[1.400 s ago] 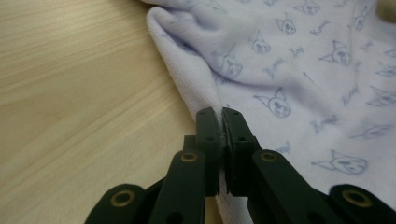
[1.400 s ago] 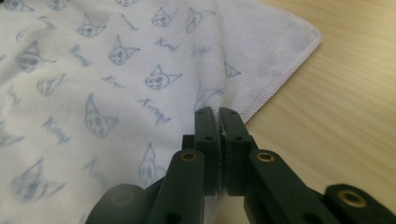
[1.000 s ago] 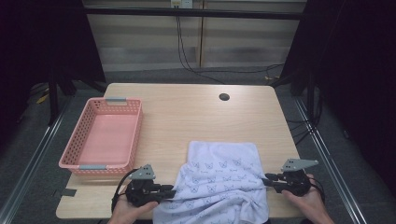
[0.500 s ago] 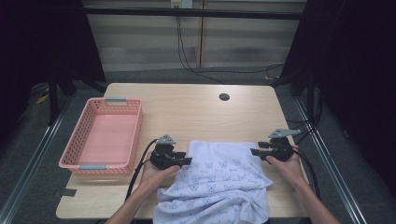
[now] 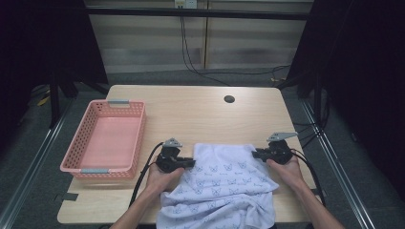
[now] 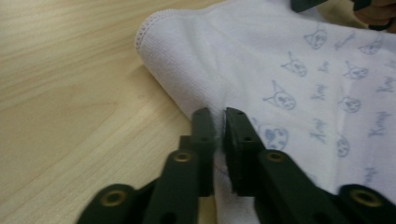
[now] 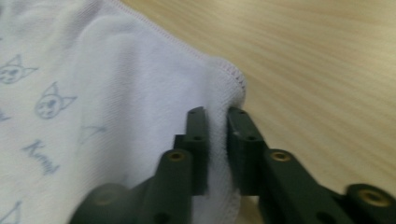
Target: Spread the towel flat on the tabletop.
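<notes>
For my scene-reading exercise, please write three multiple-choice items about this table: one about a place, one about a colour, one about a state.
1. Where is the basket?
A. left of the towel
B. on the towel
C. right of the towel

2. What colour is the basket?
A. blue
B. pink
C. green

3. How do the left gripper's jaws stand?
A. wide open
B. shut on bare wood
C. shut on towel fabric

Key:
1 A: the high view shows it left of the white printed towel.
2 B: its mesh is pink.
3 C: the left gripper view shows fabric pinched between them.
</notes>
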`<state>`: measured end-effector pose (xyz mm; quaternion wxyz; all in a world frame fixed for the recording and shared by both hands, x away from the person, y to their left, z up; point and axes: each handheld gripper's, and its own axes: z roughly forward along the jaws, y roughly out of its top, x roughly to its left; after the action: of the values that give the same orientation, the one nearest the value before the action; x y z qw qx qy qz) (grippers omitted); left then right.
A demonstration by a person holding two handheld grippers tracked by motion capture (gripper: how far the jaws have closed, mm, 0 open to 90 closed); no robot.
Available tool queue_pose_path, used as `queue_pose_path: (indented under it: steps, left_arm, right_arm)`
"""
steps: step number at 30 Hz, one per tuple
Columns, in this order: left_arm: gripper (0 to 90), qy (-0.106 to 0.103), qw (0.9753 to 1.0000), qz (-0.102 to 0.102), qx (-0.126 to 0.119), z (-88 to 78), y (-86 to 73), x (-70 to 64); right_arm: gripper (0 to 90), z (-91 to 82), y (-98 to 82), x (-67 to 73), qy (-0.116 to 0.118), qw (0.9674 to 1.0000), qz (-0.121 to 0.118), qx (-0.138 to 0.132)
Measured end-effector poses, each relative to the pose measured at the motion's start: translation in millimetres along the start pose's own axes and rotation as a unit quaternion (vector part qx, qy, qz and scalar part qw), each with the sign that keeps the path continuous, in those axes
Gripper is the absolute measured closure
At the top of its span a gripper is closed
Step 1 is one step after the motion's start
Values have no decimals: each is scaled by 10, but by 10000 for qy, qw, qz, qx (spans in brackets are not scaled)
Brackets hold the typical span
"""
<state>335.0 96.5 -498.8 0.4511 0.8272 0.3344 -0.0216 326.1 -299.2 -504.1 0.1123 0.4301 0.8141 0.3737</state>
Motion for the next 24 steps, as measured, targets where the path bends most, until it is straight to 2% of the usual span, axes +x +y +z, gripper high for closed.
queue_pose_path:
  steps: [1,2,3,4,7,8,10,12,13,14,15,17,18,19,21,24]
  left_arm:
    - [875,-12,9999,38,-102,-54,26,-36]
    - [877,-12,9999,38,-102,-54,26,-36]
    - [878,-66,9995,72,-288,-126,62,-99]
    - [878,-156,9992,139,-337,-159,86,-139]
    - [878,-210,9971,582,-446,-206,176,-364]
    - [877,-314,9960,682,-476,-198,199,-460]
    - [876,-560,9935,929,-349,-130,230,-660]
    - [868,-727,9910,1124,-45,0,213,-818]
    - [856,-792,9901,1152,117,79,185,-863]
    - [850,-775,9898,1168,258,162,146,-892]
    - [838,-712,9900,1123,476,239,109,-897]
    - [787,-817,9873,1136,751,329,50,-881]
    - [754,-871,9866,1067,874,349,38,-873]
    - [698,-933,9870,975,872,351,27,-870]
    - [650,-1059,9857,990,857,300,10,-865]
    - [614,-1236,9866,913,546,167,24,-818]
  right_arm:
    - [858,-14,-6,12,35,10000,8,-18]
    - [866,-48,-9,27,66,9999,23,-73]
    - [870,-88,-5,41,106,9998,73,-156]
    - [872,-121,-1,48,169,9995,97,-231]
    - [875,-267,10,90,241,9983,160,-509]
    - [875,-291,8,100,240,9980,175,-560]
    - [874,-335,1,122,226,9982,162,-539]
    - [874,-378,-17,129,224,9979,188,-585]
    - [874,-395,-27,132,193,9981,179,-564]
    - [874,-415,-43,136,123,9983,171,-546]
    - [874,-435,-65,134,150,9982,208,-539]
    - [874,-471,-128,114,132,9984,277,-482]
    - [874,-479,-148,106,115,9985,309,-439]
    - [874,-491,-171,96,79,9986,315,-416]
    - [874,-511,-204,71,3,9986,376,-362]
    - [874,-527,-244,35,-23,9984,430,-365]
